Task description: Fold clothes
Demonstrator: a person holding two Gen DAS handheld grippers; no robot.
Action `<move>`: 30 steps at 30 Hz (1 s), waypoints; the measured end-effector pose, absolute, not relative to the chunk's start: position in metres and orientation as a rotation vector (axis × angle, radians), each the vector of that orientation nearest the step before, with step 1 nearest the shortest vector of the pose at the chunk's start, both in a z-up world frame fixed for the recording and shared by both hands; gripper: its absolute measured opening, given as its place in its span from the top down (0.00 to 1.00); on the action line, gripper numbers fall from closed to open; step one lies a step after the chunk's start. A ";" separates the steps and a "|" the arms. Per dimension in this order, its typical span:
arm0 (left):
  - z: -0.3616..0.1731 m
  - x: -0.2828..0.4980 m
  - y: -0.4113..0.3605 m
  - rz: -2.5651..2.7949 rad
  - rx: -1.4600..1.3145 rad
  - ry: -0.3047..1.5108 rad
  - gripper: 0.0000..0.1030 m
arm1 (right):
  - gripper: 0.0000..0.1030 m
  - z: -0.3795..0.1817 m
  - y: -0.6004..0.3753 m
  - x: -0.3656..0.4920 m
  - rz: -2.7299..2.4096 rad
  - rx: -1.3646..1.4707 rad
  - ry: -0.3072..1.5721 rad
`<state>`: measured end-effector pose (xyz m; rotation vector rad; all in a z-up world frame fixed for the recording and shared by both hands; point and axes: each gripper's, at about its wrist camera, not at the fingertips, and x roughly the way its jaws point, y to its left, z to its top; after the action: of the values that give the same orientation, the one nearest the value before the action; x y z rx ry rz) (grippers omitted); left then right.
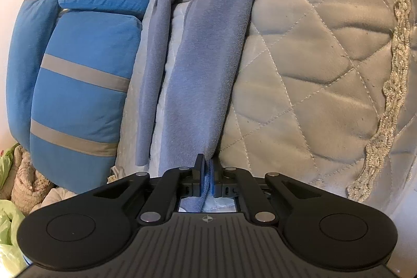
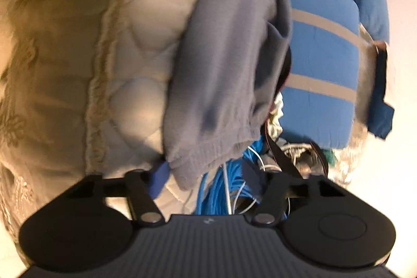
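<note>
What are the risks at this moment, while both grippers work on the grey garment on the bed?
1. The right gripper is open around the ribbed cuff of the grey garment; closing there might catch only its edge, which could slip.
2. Blue cables lie right under that cuff and might get pinched too.
3. The left gripper is shut on a thin fold of the garment, so a hard pull may tug it free.
</note>
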<state>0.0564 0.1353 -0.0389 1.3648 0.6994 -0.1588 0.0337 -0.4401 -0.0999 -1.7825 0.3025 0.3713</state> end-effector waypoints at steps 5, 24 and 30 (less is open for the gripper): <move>-0.039 0.052 0.136 -0.154 1.377 0.681 0.98 | 0.89 -0.114 -0.447 0.028 0.403 -1.840 0.313; -0.001 0.019 0.222 -0.039 1.330 0.555 0.98 | 0.93 -0.056 -0.460 0.039 0.286 -1.730 0.331; 0.005 0.003 0.230 -0.100 1.304 0.574 0.98 | 0.94 -0.050 -0.460 0.041 0.304 -1.715 0.357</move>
<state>0.0029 0.2303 0.0052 1.3039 0.5737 -0.0996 0.0409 -0.4595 -0.0500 -1.7155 0.3569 0.3038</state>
